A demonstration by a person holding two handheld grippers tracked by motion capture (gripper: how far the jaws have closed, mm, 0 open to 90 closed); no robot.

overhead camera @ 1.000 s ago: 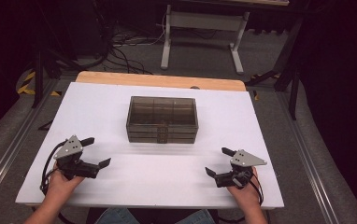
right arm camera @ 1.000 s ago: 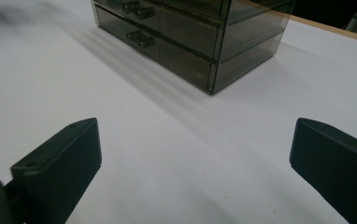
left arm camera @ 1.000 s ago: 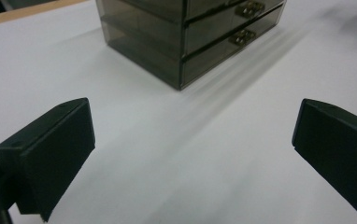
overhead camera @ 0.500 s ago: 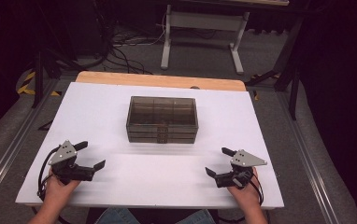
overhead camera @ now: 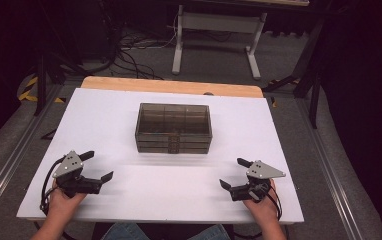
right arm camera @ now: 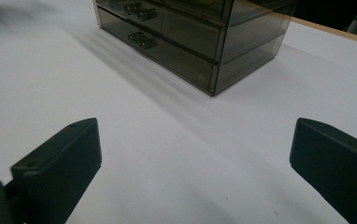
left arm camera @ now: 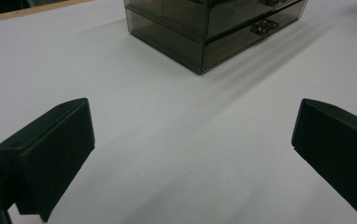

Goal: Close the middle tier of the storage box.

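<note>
the left hand-held gripper (overhead camera: 93, 166) sits near the front left corner of the white surface (overhead camera: 119, 125), jaws spread wide with nothing between them. the right hand-held gripper (overhead camera: 235, 173) mirrors it near the front right corner, jaws likewise wide apart and holding nothing. both point inward and forward toward the smoky translucent drawer box (overhead camera: 173, 127), which stands squarely in the middle of the surface, well apart from either one.

in the left gripper view the drawer box (left arm camera: 214, 28) shows stacked drawers with small clasp-like pulls (left arm camera: 265, 26) on the front; the right gripper view shows the same pulls (right arm camera: 142, 39) from the other side.

it looks like thin hard plastic: probably light, stiff, smooth and rather slippery, likely to slide on the surface if pushed or tugged without support. the walls could crack under a hard squeeze. a sensible hold would be one hand-held gripper pinching a drawer pull while the other braces a side wall or top edge of the box.
</note>
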